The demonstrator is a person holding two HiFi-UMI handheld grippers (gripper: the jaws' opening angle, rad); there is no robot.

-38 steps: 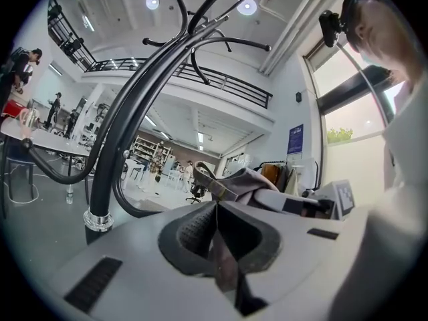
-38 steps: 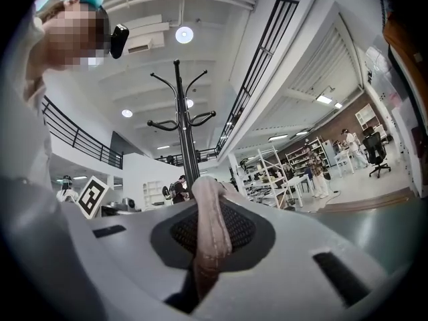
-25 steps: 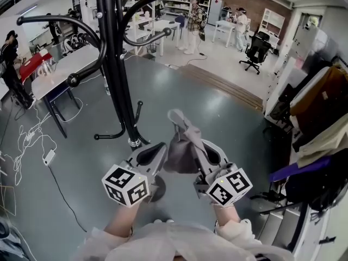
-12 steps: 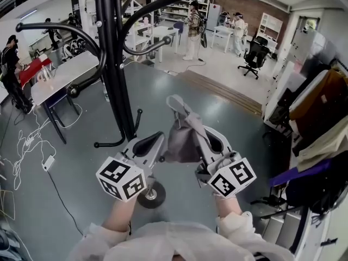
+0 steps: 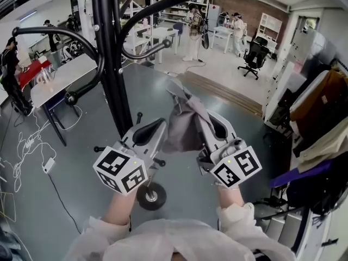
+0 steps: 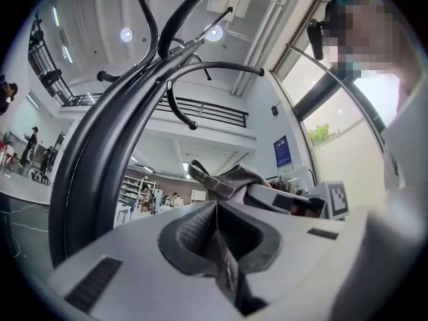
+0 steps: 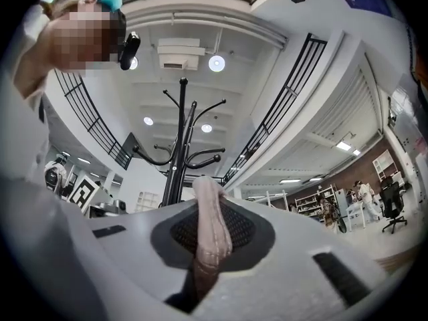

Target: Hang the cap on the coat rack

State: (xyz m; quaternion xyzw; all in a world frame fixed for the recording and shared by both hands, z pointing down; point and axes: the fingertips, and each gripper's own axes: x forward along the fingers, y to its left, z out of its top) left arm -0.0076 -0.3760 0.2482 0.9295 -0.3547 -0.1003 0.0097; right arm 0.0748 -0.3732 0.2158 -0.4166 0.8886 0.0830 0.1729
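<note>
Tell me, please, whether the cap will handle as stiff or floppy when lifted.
Probably floppy: the cap sags in folds, and the right tongs pinch its fabric flat. Likely light, since a thin pinch holds it up. Its loose strap might snag on the coat rack.

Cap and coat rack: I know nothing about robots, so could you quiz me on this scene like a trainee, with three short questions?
1. True or false: the cap already hangs on a hook of the coat rack.
2. What is pinched between the right gripper's jaws? A) nothing B) the cap's fabric C) a rack hook
3. In the head view, on which side of the cap does the coat rack stand?
Key: 1 false; 2 B; 3 the left.
</note>
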